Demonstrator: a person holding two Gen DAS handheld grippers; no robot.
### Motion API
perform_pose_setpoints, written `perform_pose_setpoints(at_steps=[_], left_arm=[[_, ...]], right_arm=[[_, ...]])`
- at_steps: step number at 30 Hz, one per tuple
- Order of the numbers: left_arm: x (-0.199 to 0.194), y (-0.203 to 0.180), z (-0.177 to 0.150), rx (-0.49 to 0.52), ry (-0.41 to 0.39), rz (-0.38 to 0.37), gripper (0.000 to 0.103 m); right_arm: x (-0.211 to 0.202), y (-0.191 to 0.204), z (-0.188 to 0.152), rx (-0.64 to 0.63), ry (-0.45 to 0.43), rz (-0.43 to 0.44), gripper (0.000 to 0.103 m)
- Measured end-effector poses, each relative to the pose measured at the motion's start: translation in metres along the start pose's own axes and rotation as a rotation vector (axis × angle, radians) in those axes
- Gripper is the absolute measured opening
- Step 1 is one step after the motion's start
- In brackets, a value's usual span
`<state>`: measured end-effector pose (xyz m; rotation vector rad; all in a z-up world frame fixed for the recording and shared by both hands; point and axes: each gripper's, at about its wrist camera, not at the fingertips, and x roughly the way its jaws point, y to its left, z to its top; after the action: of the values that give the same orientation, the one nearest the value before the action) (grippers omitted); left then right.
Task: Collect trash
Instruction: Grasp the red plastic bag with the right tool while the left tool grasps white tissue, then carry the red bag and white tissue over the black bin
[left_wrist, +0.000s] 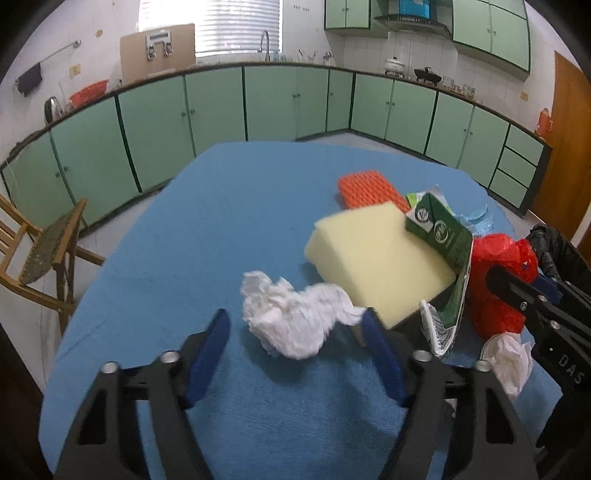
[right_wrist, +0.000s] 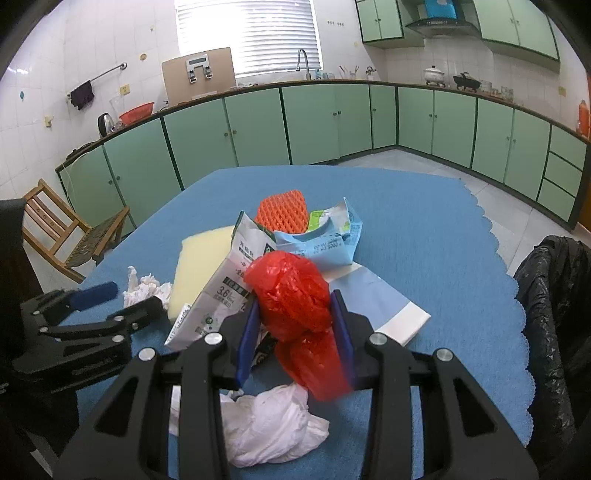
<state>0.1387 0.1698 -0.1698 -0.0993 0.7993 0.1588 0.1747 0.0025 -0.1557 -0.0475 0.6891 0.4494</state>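
Observation:
A crumpled white tissue (left_wrist: 291, 321) lies on the blue tablecloth (left_wrist: 207, 229). My left gripper (left_wrist: 295, 319) stands open around the tissue, its left pad clear of it and its right pad at the tissue's tail. My right gripper (right_wrist: 295, 301) is shut on a crumpled red plastic bag (right_wrist: 291, 295), held just above the pile. In the right wrist view my left gripper (right_wrist: 131, 295) is at the far left by the tissue (right_wrist: 144, 286). The left wrist view shows the red bag (left_wrist: 495, 295) at the right edge.
The pile holds a yellow foam block (left_wrist: 376, 258), a flattened milk carton (right_wrist: 221, 295), an orange foam net (right_wrist: 282, 214), a torn blue packet (right_wrist: 321, 243) and a white plastic bag (right_wrist: 269, 424). A black bin bag (right_wrist: 554, 314) stands at the table's right. A wooden chair (left_wrist: 48, 251) is left.

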Motion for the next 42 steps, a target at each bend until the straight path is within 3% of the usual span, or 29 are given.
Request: perform_pose_setpoints(at_steps=[1, 3, 7, 16, 23, 42], left_arm=[[0.002, 0.0, -0.001, -0.001, 0.009, -0.005, 0.048], [0.005, 0.001, -0.001, -0.004, 0.026, -0.015, 0.033], [0.001, 0.006, 0.0, -0.012, 0.008, -0.022, 0.014], [-0.04, 0.008, 0.02, -0.024, -0.111, -0.015, 0.011], [-0.069, 0.0, 0.036, -0.025, -0.17, -0.055, 0.011], [-0.103, -0.032, 0.047, 0.015, -0.253, -0.149, 0.011]], right_arm=[[0.0, 0.0, 0.0, -0.001, 0.0, -0.001, 0.036], [0.0, 0.0, 0.0, -0.001, 0.002, -0.002, 0.036], [-0.002, 0.001, 0.001, 0.001, 0.0, -0.004, 0.036], [-0.022, 0.004, 0.016, -0.013, -0.055, 0.005, 0.036], [-0.044, 0.006, 0.028, -0.016, -0.098, 0.024, 0.036], [-0.096, -0.02, 0.042, 0.047, -0.143, -0.03, 0.036]])
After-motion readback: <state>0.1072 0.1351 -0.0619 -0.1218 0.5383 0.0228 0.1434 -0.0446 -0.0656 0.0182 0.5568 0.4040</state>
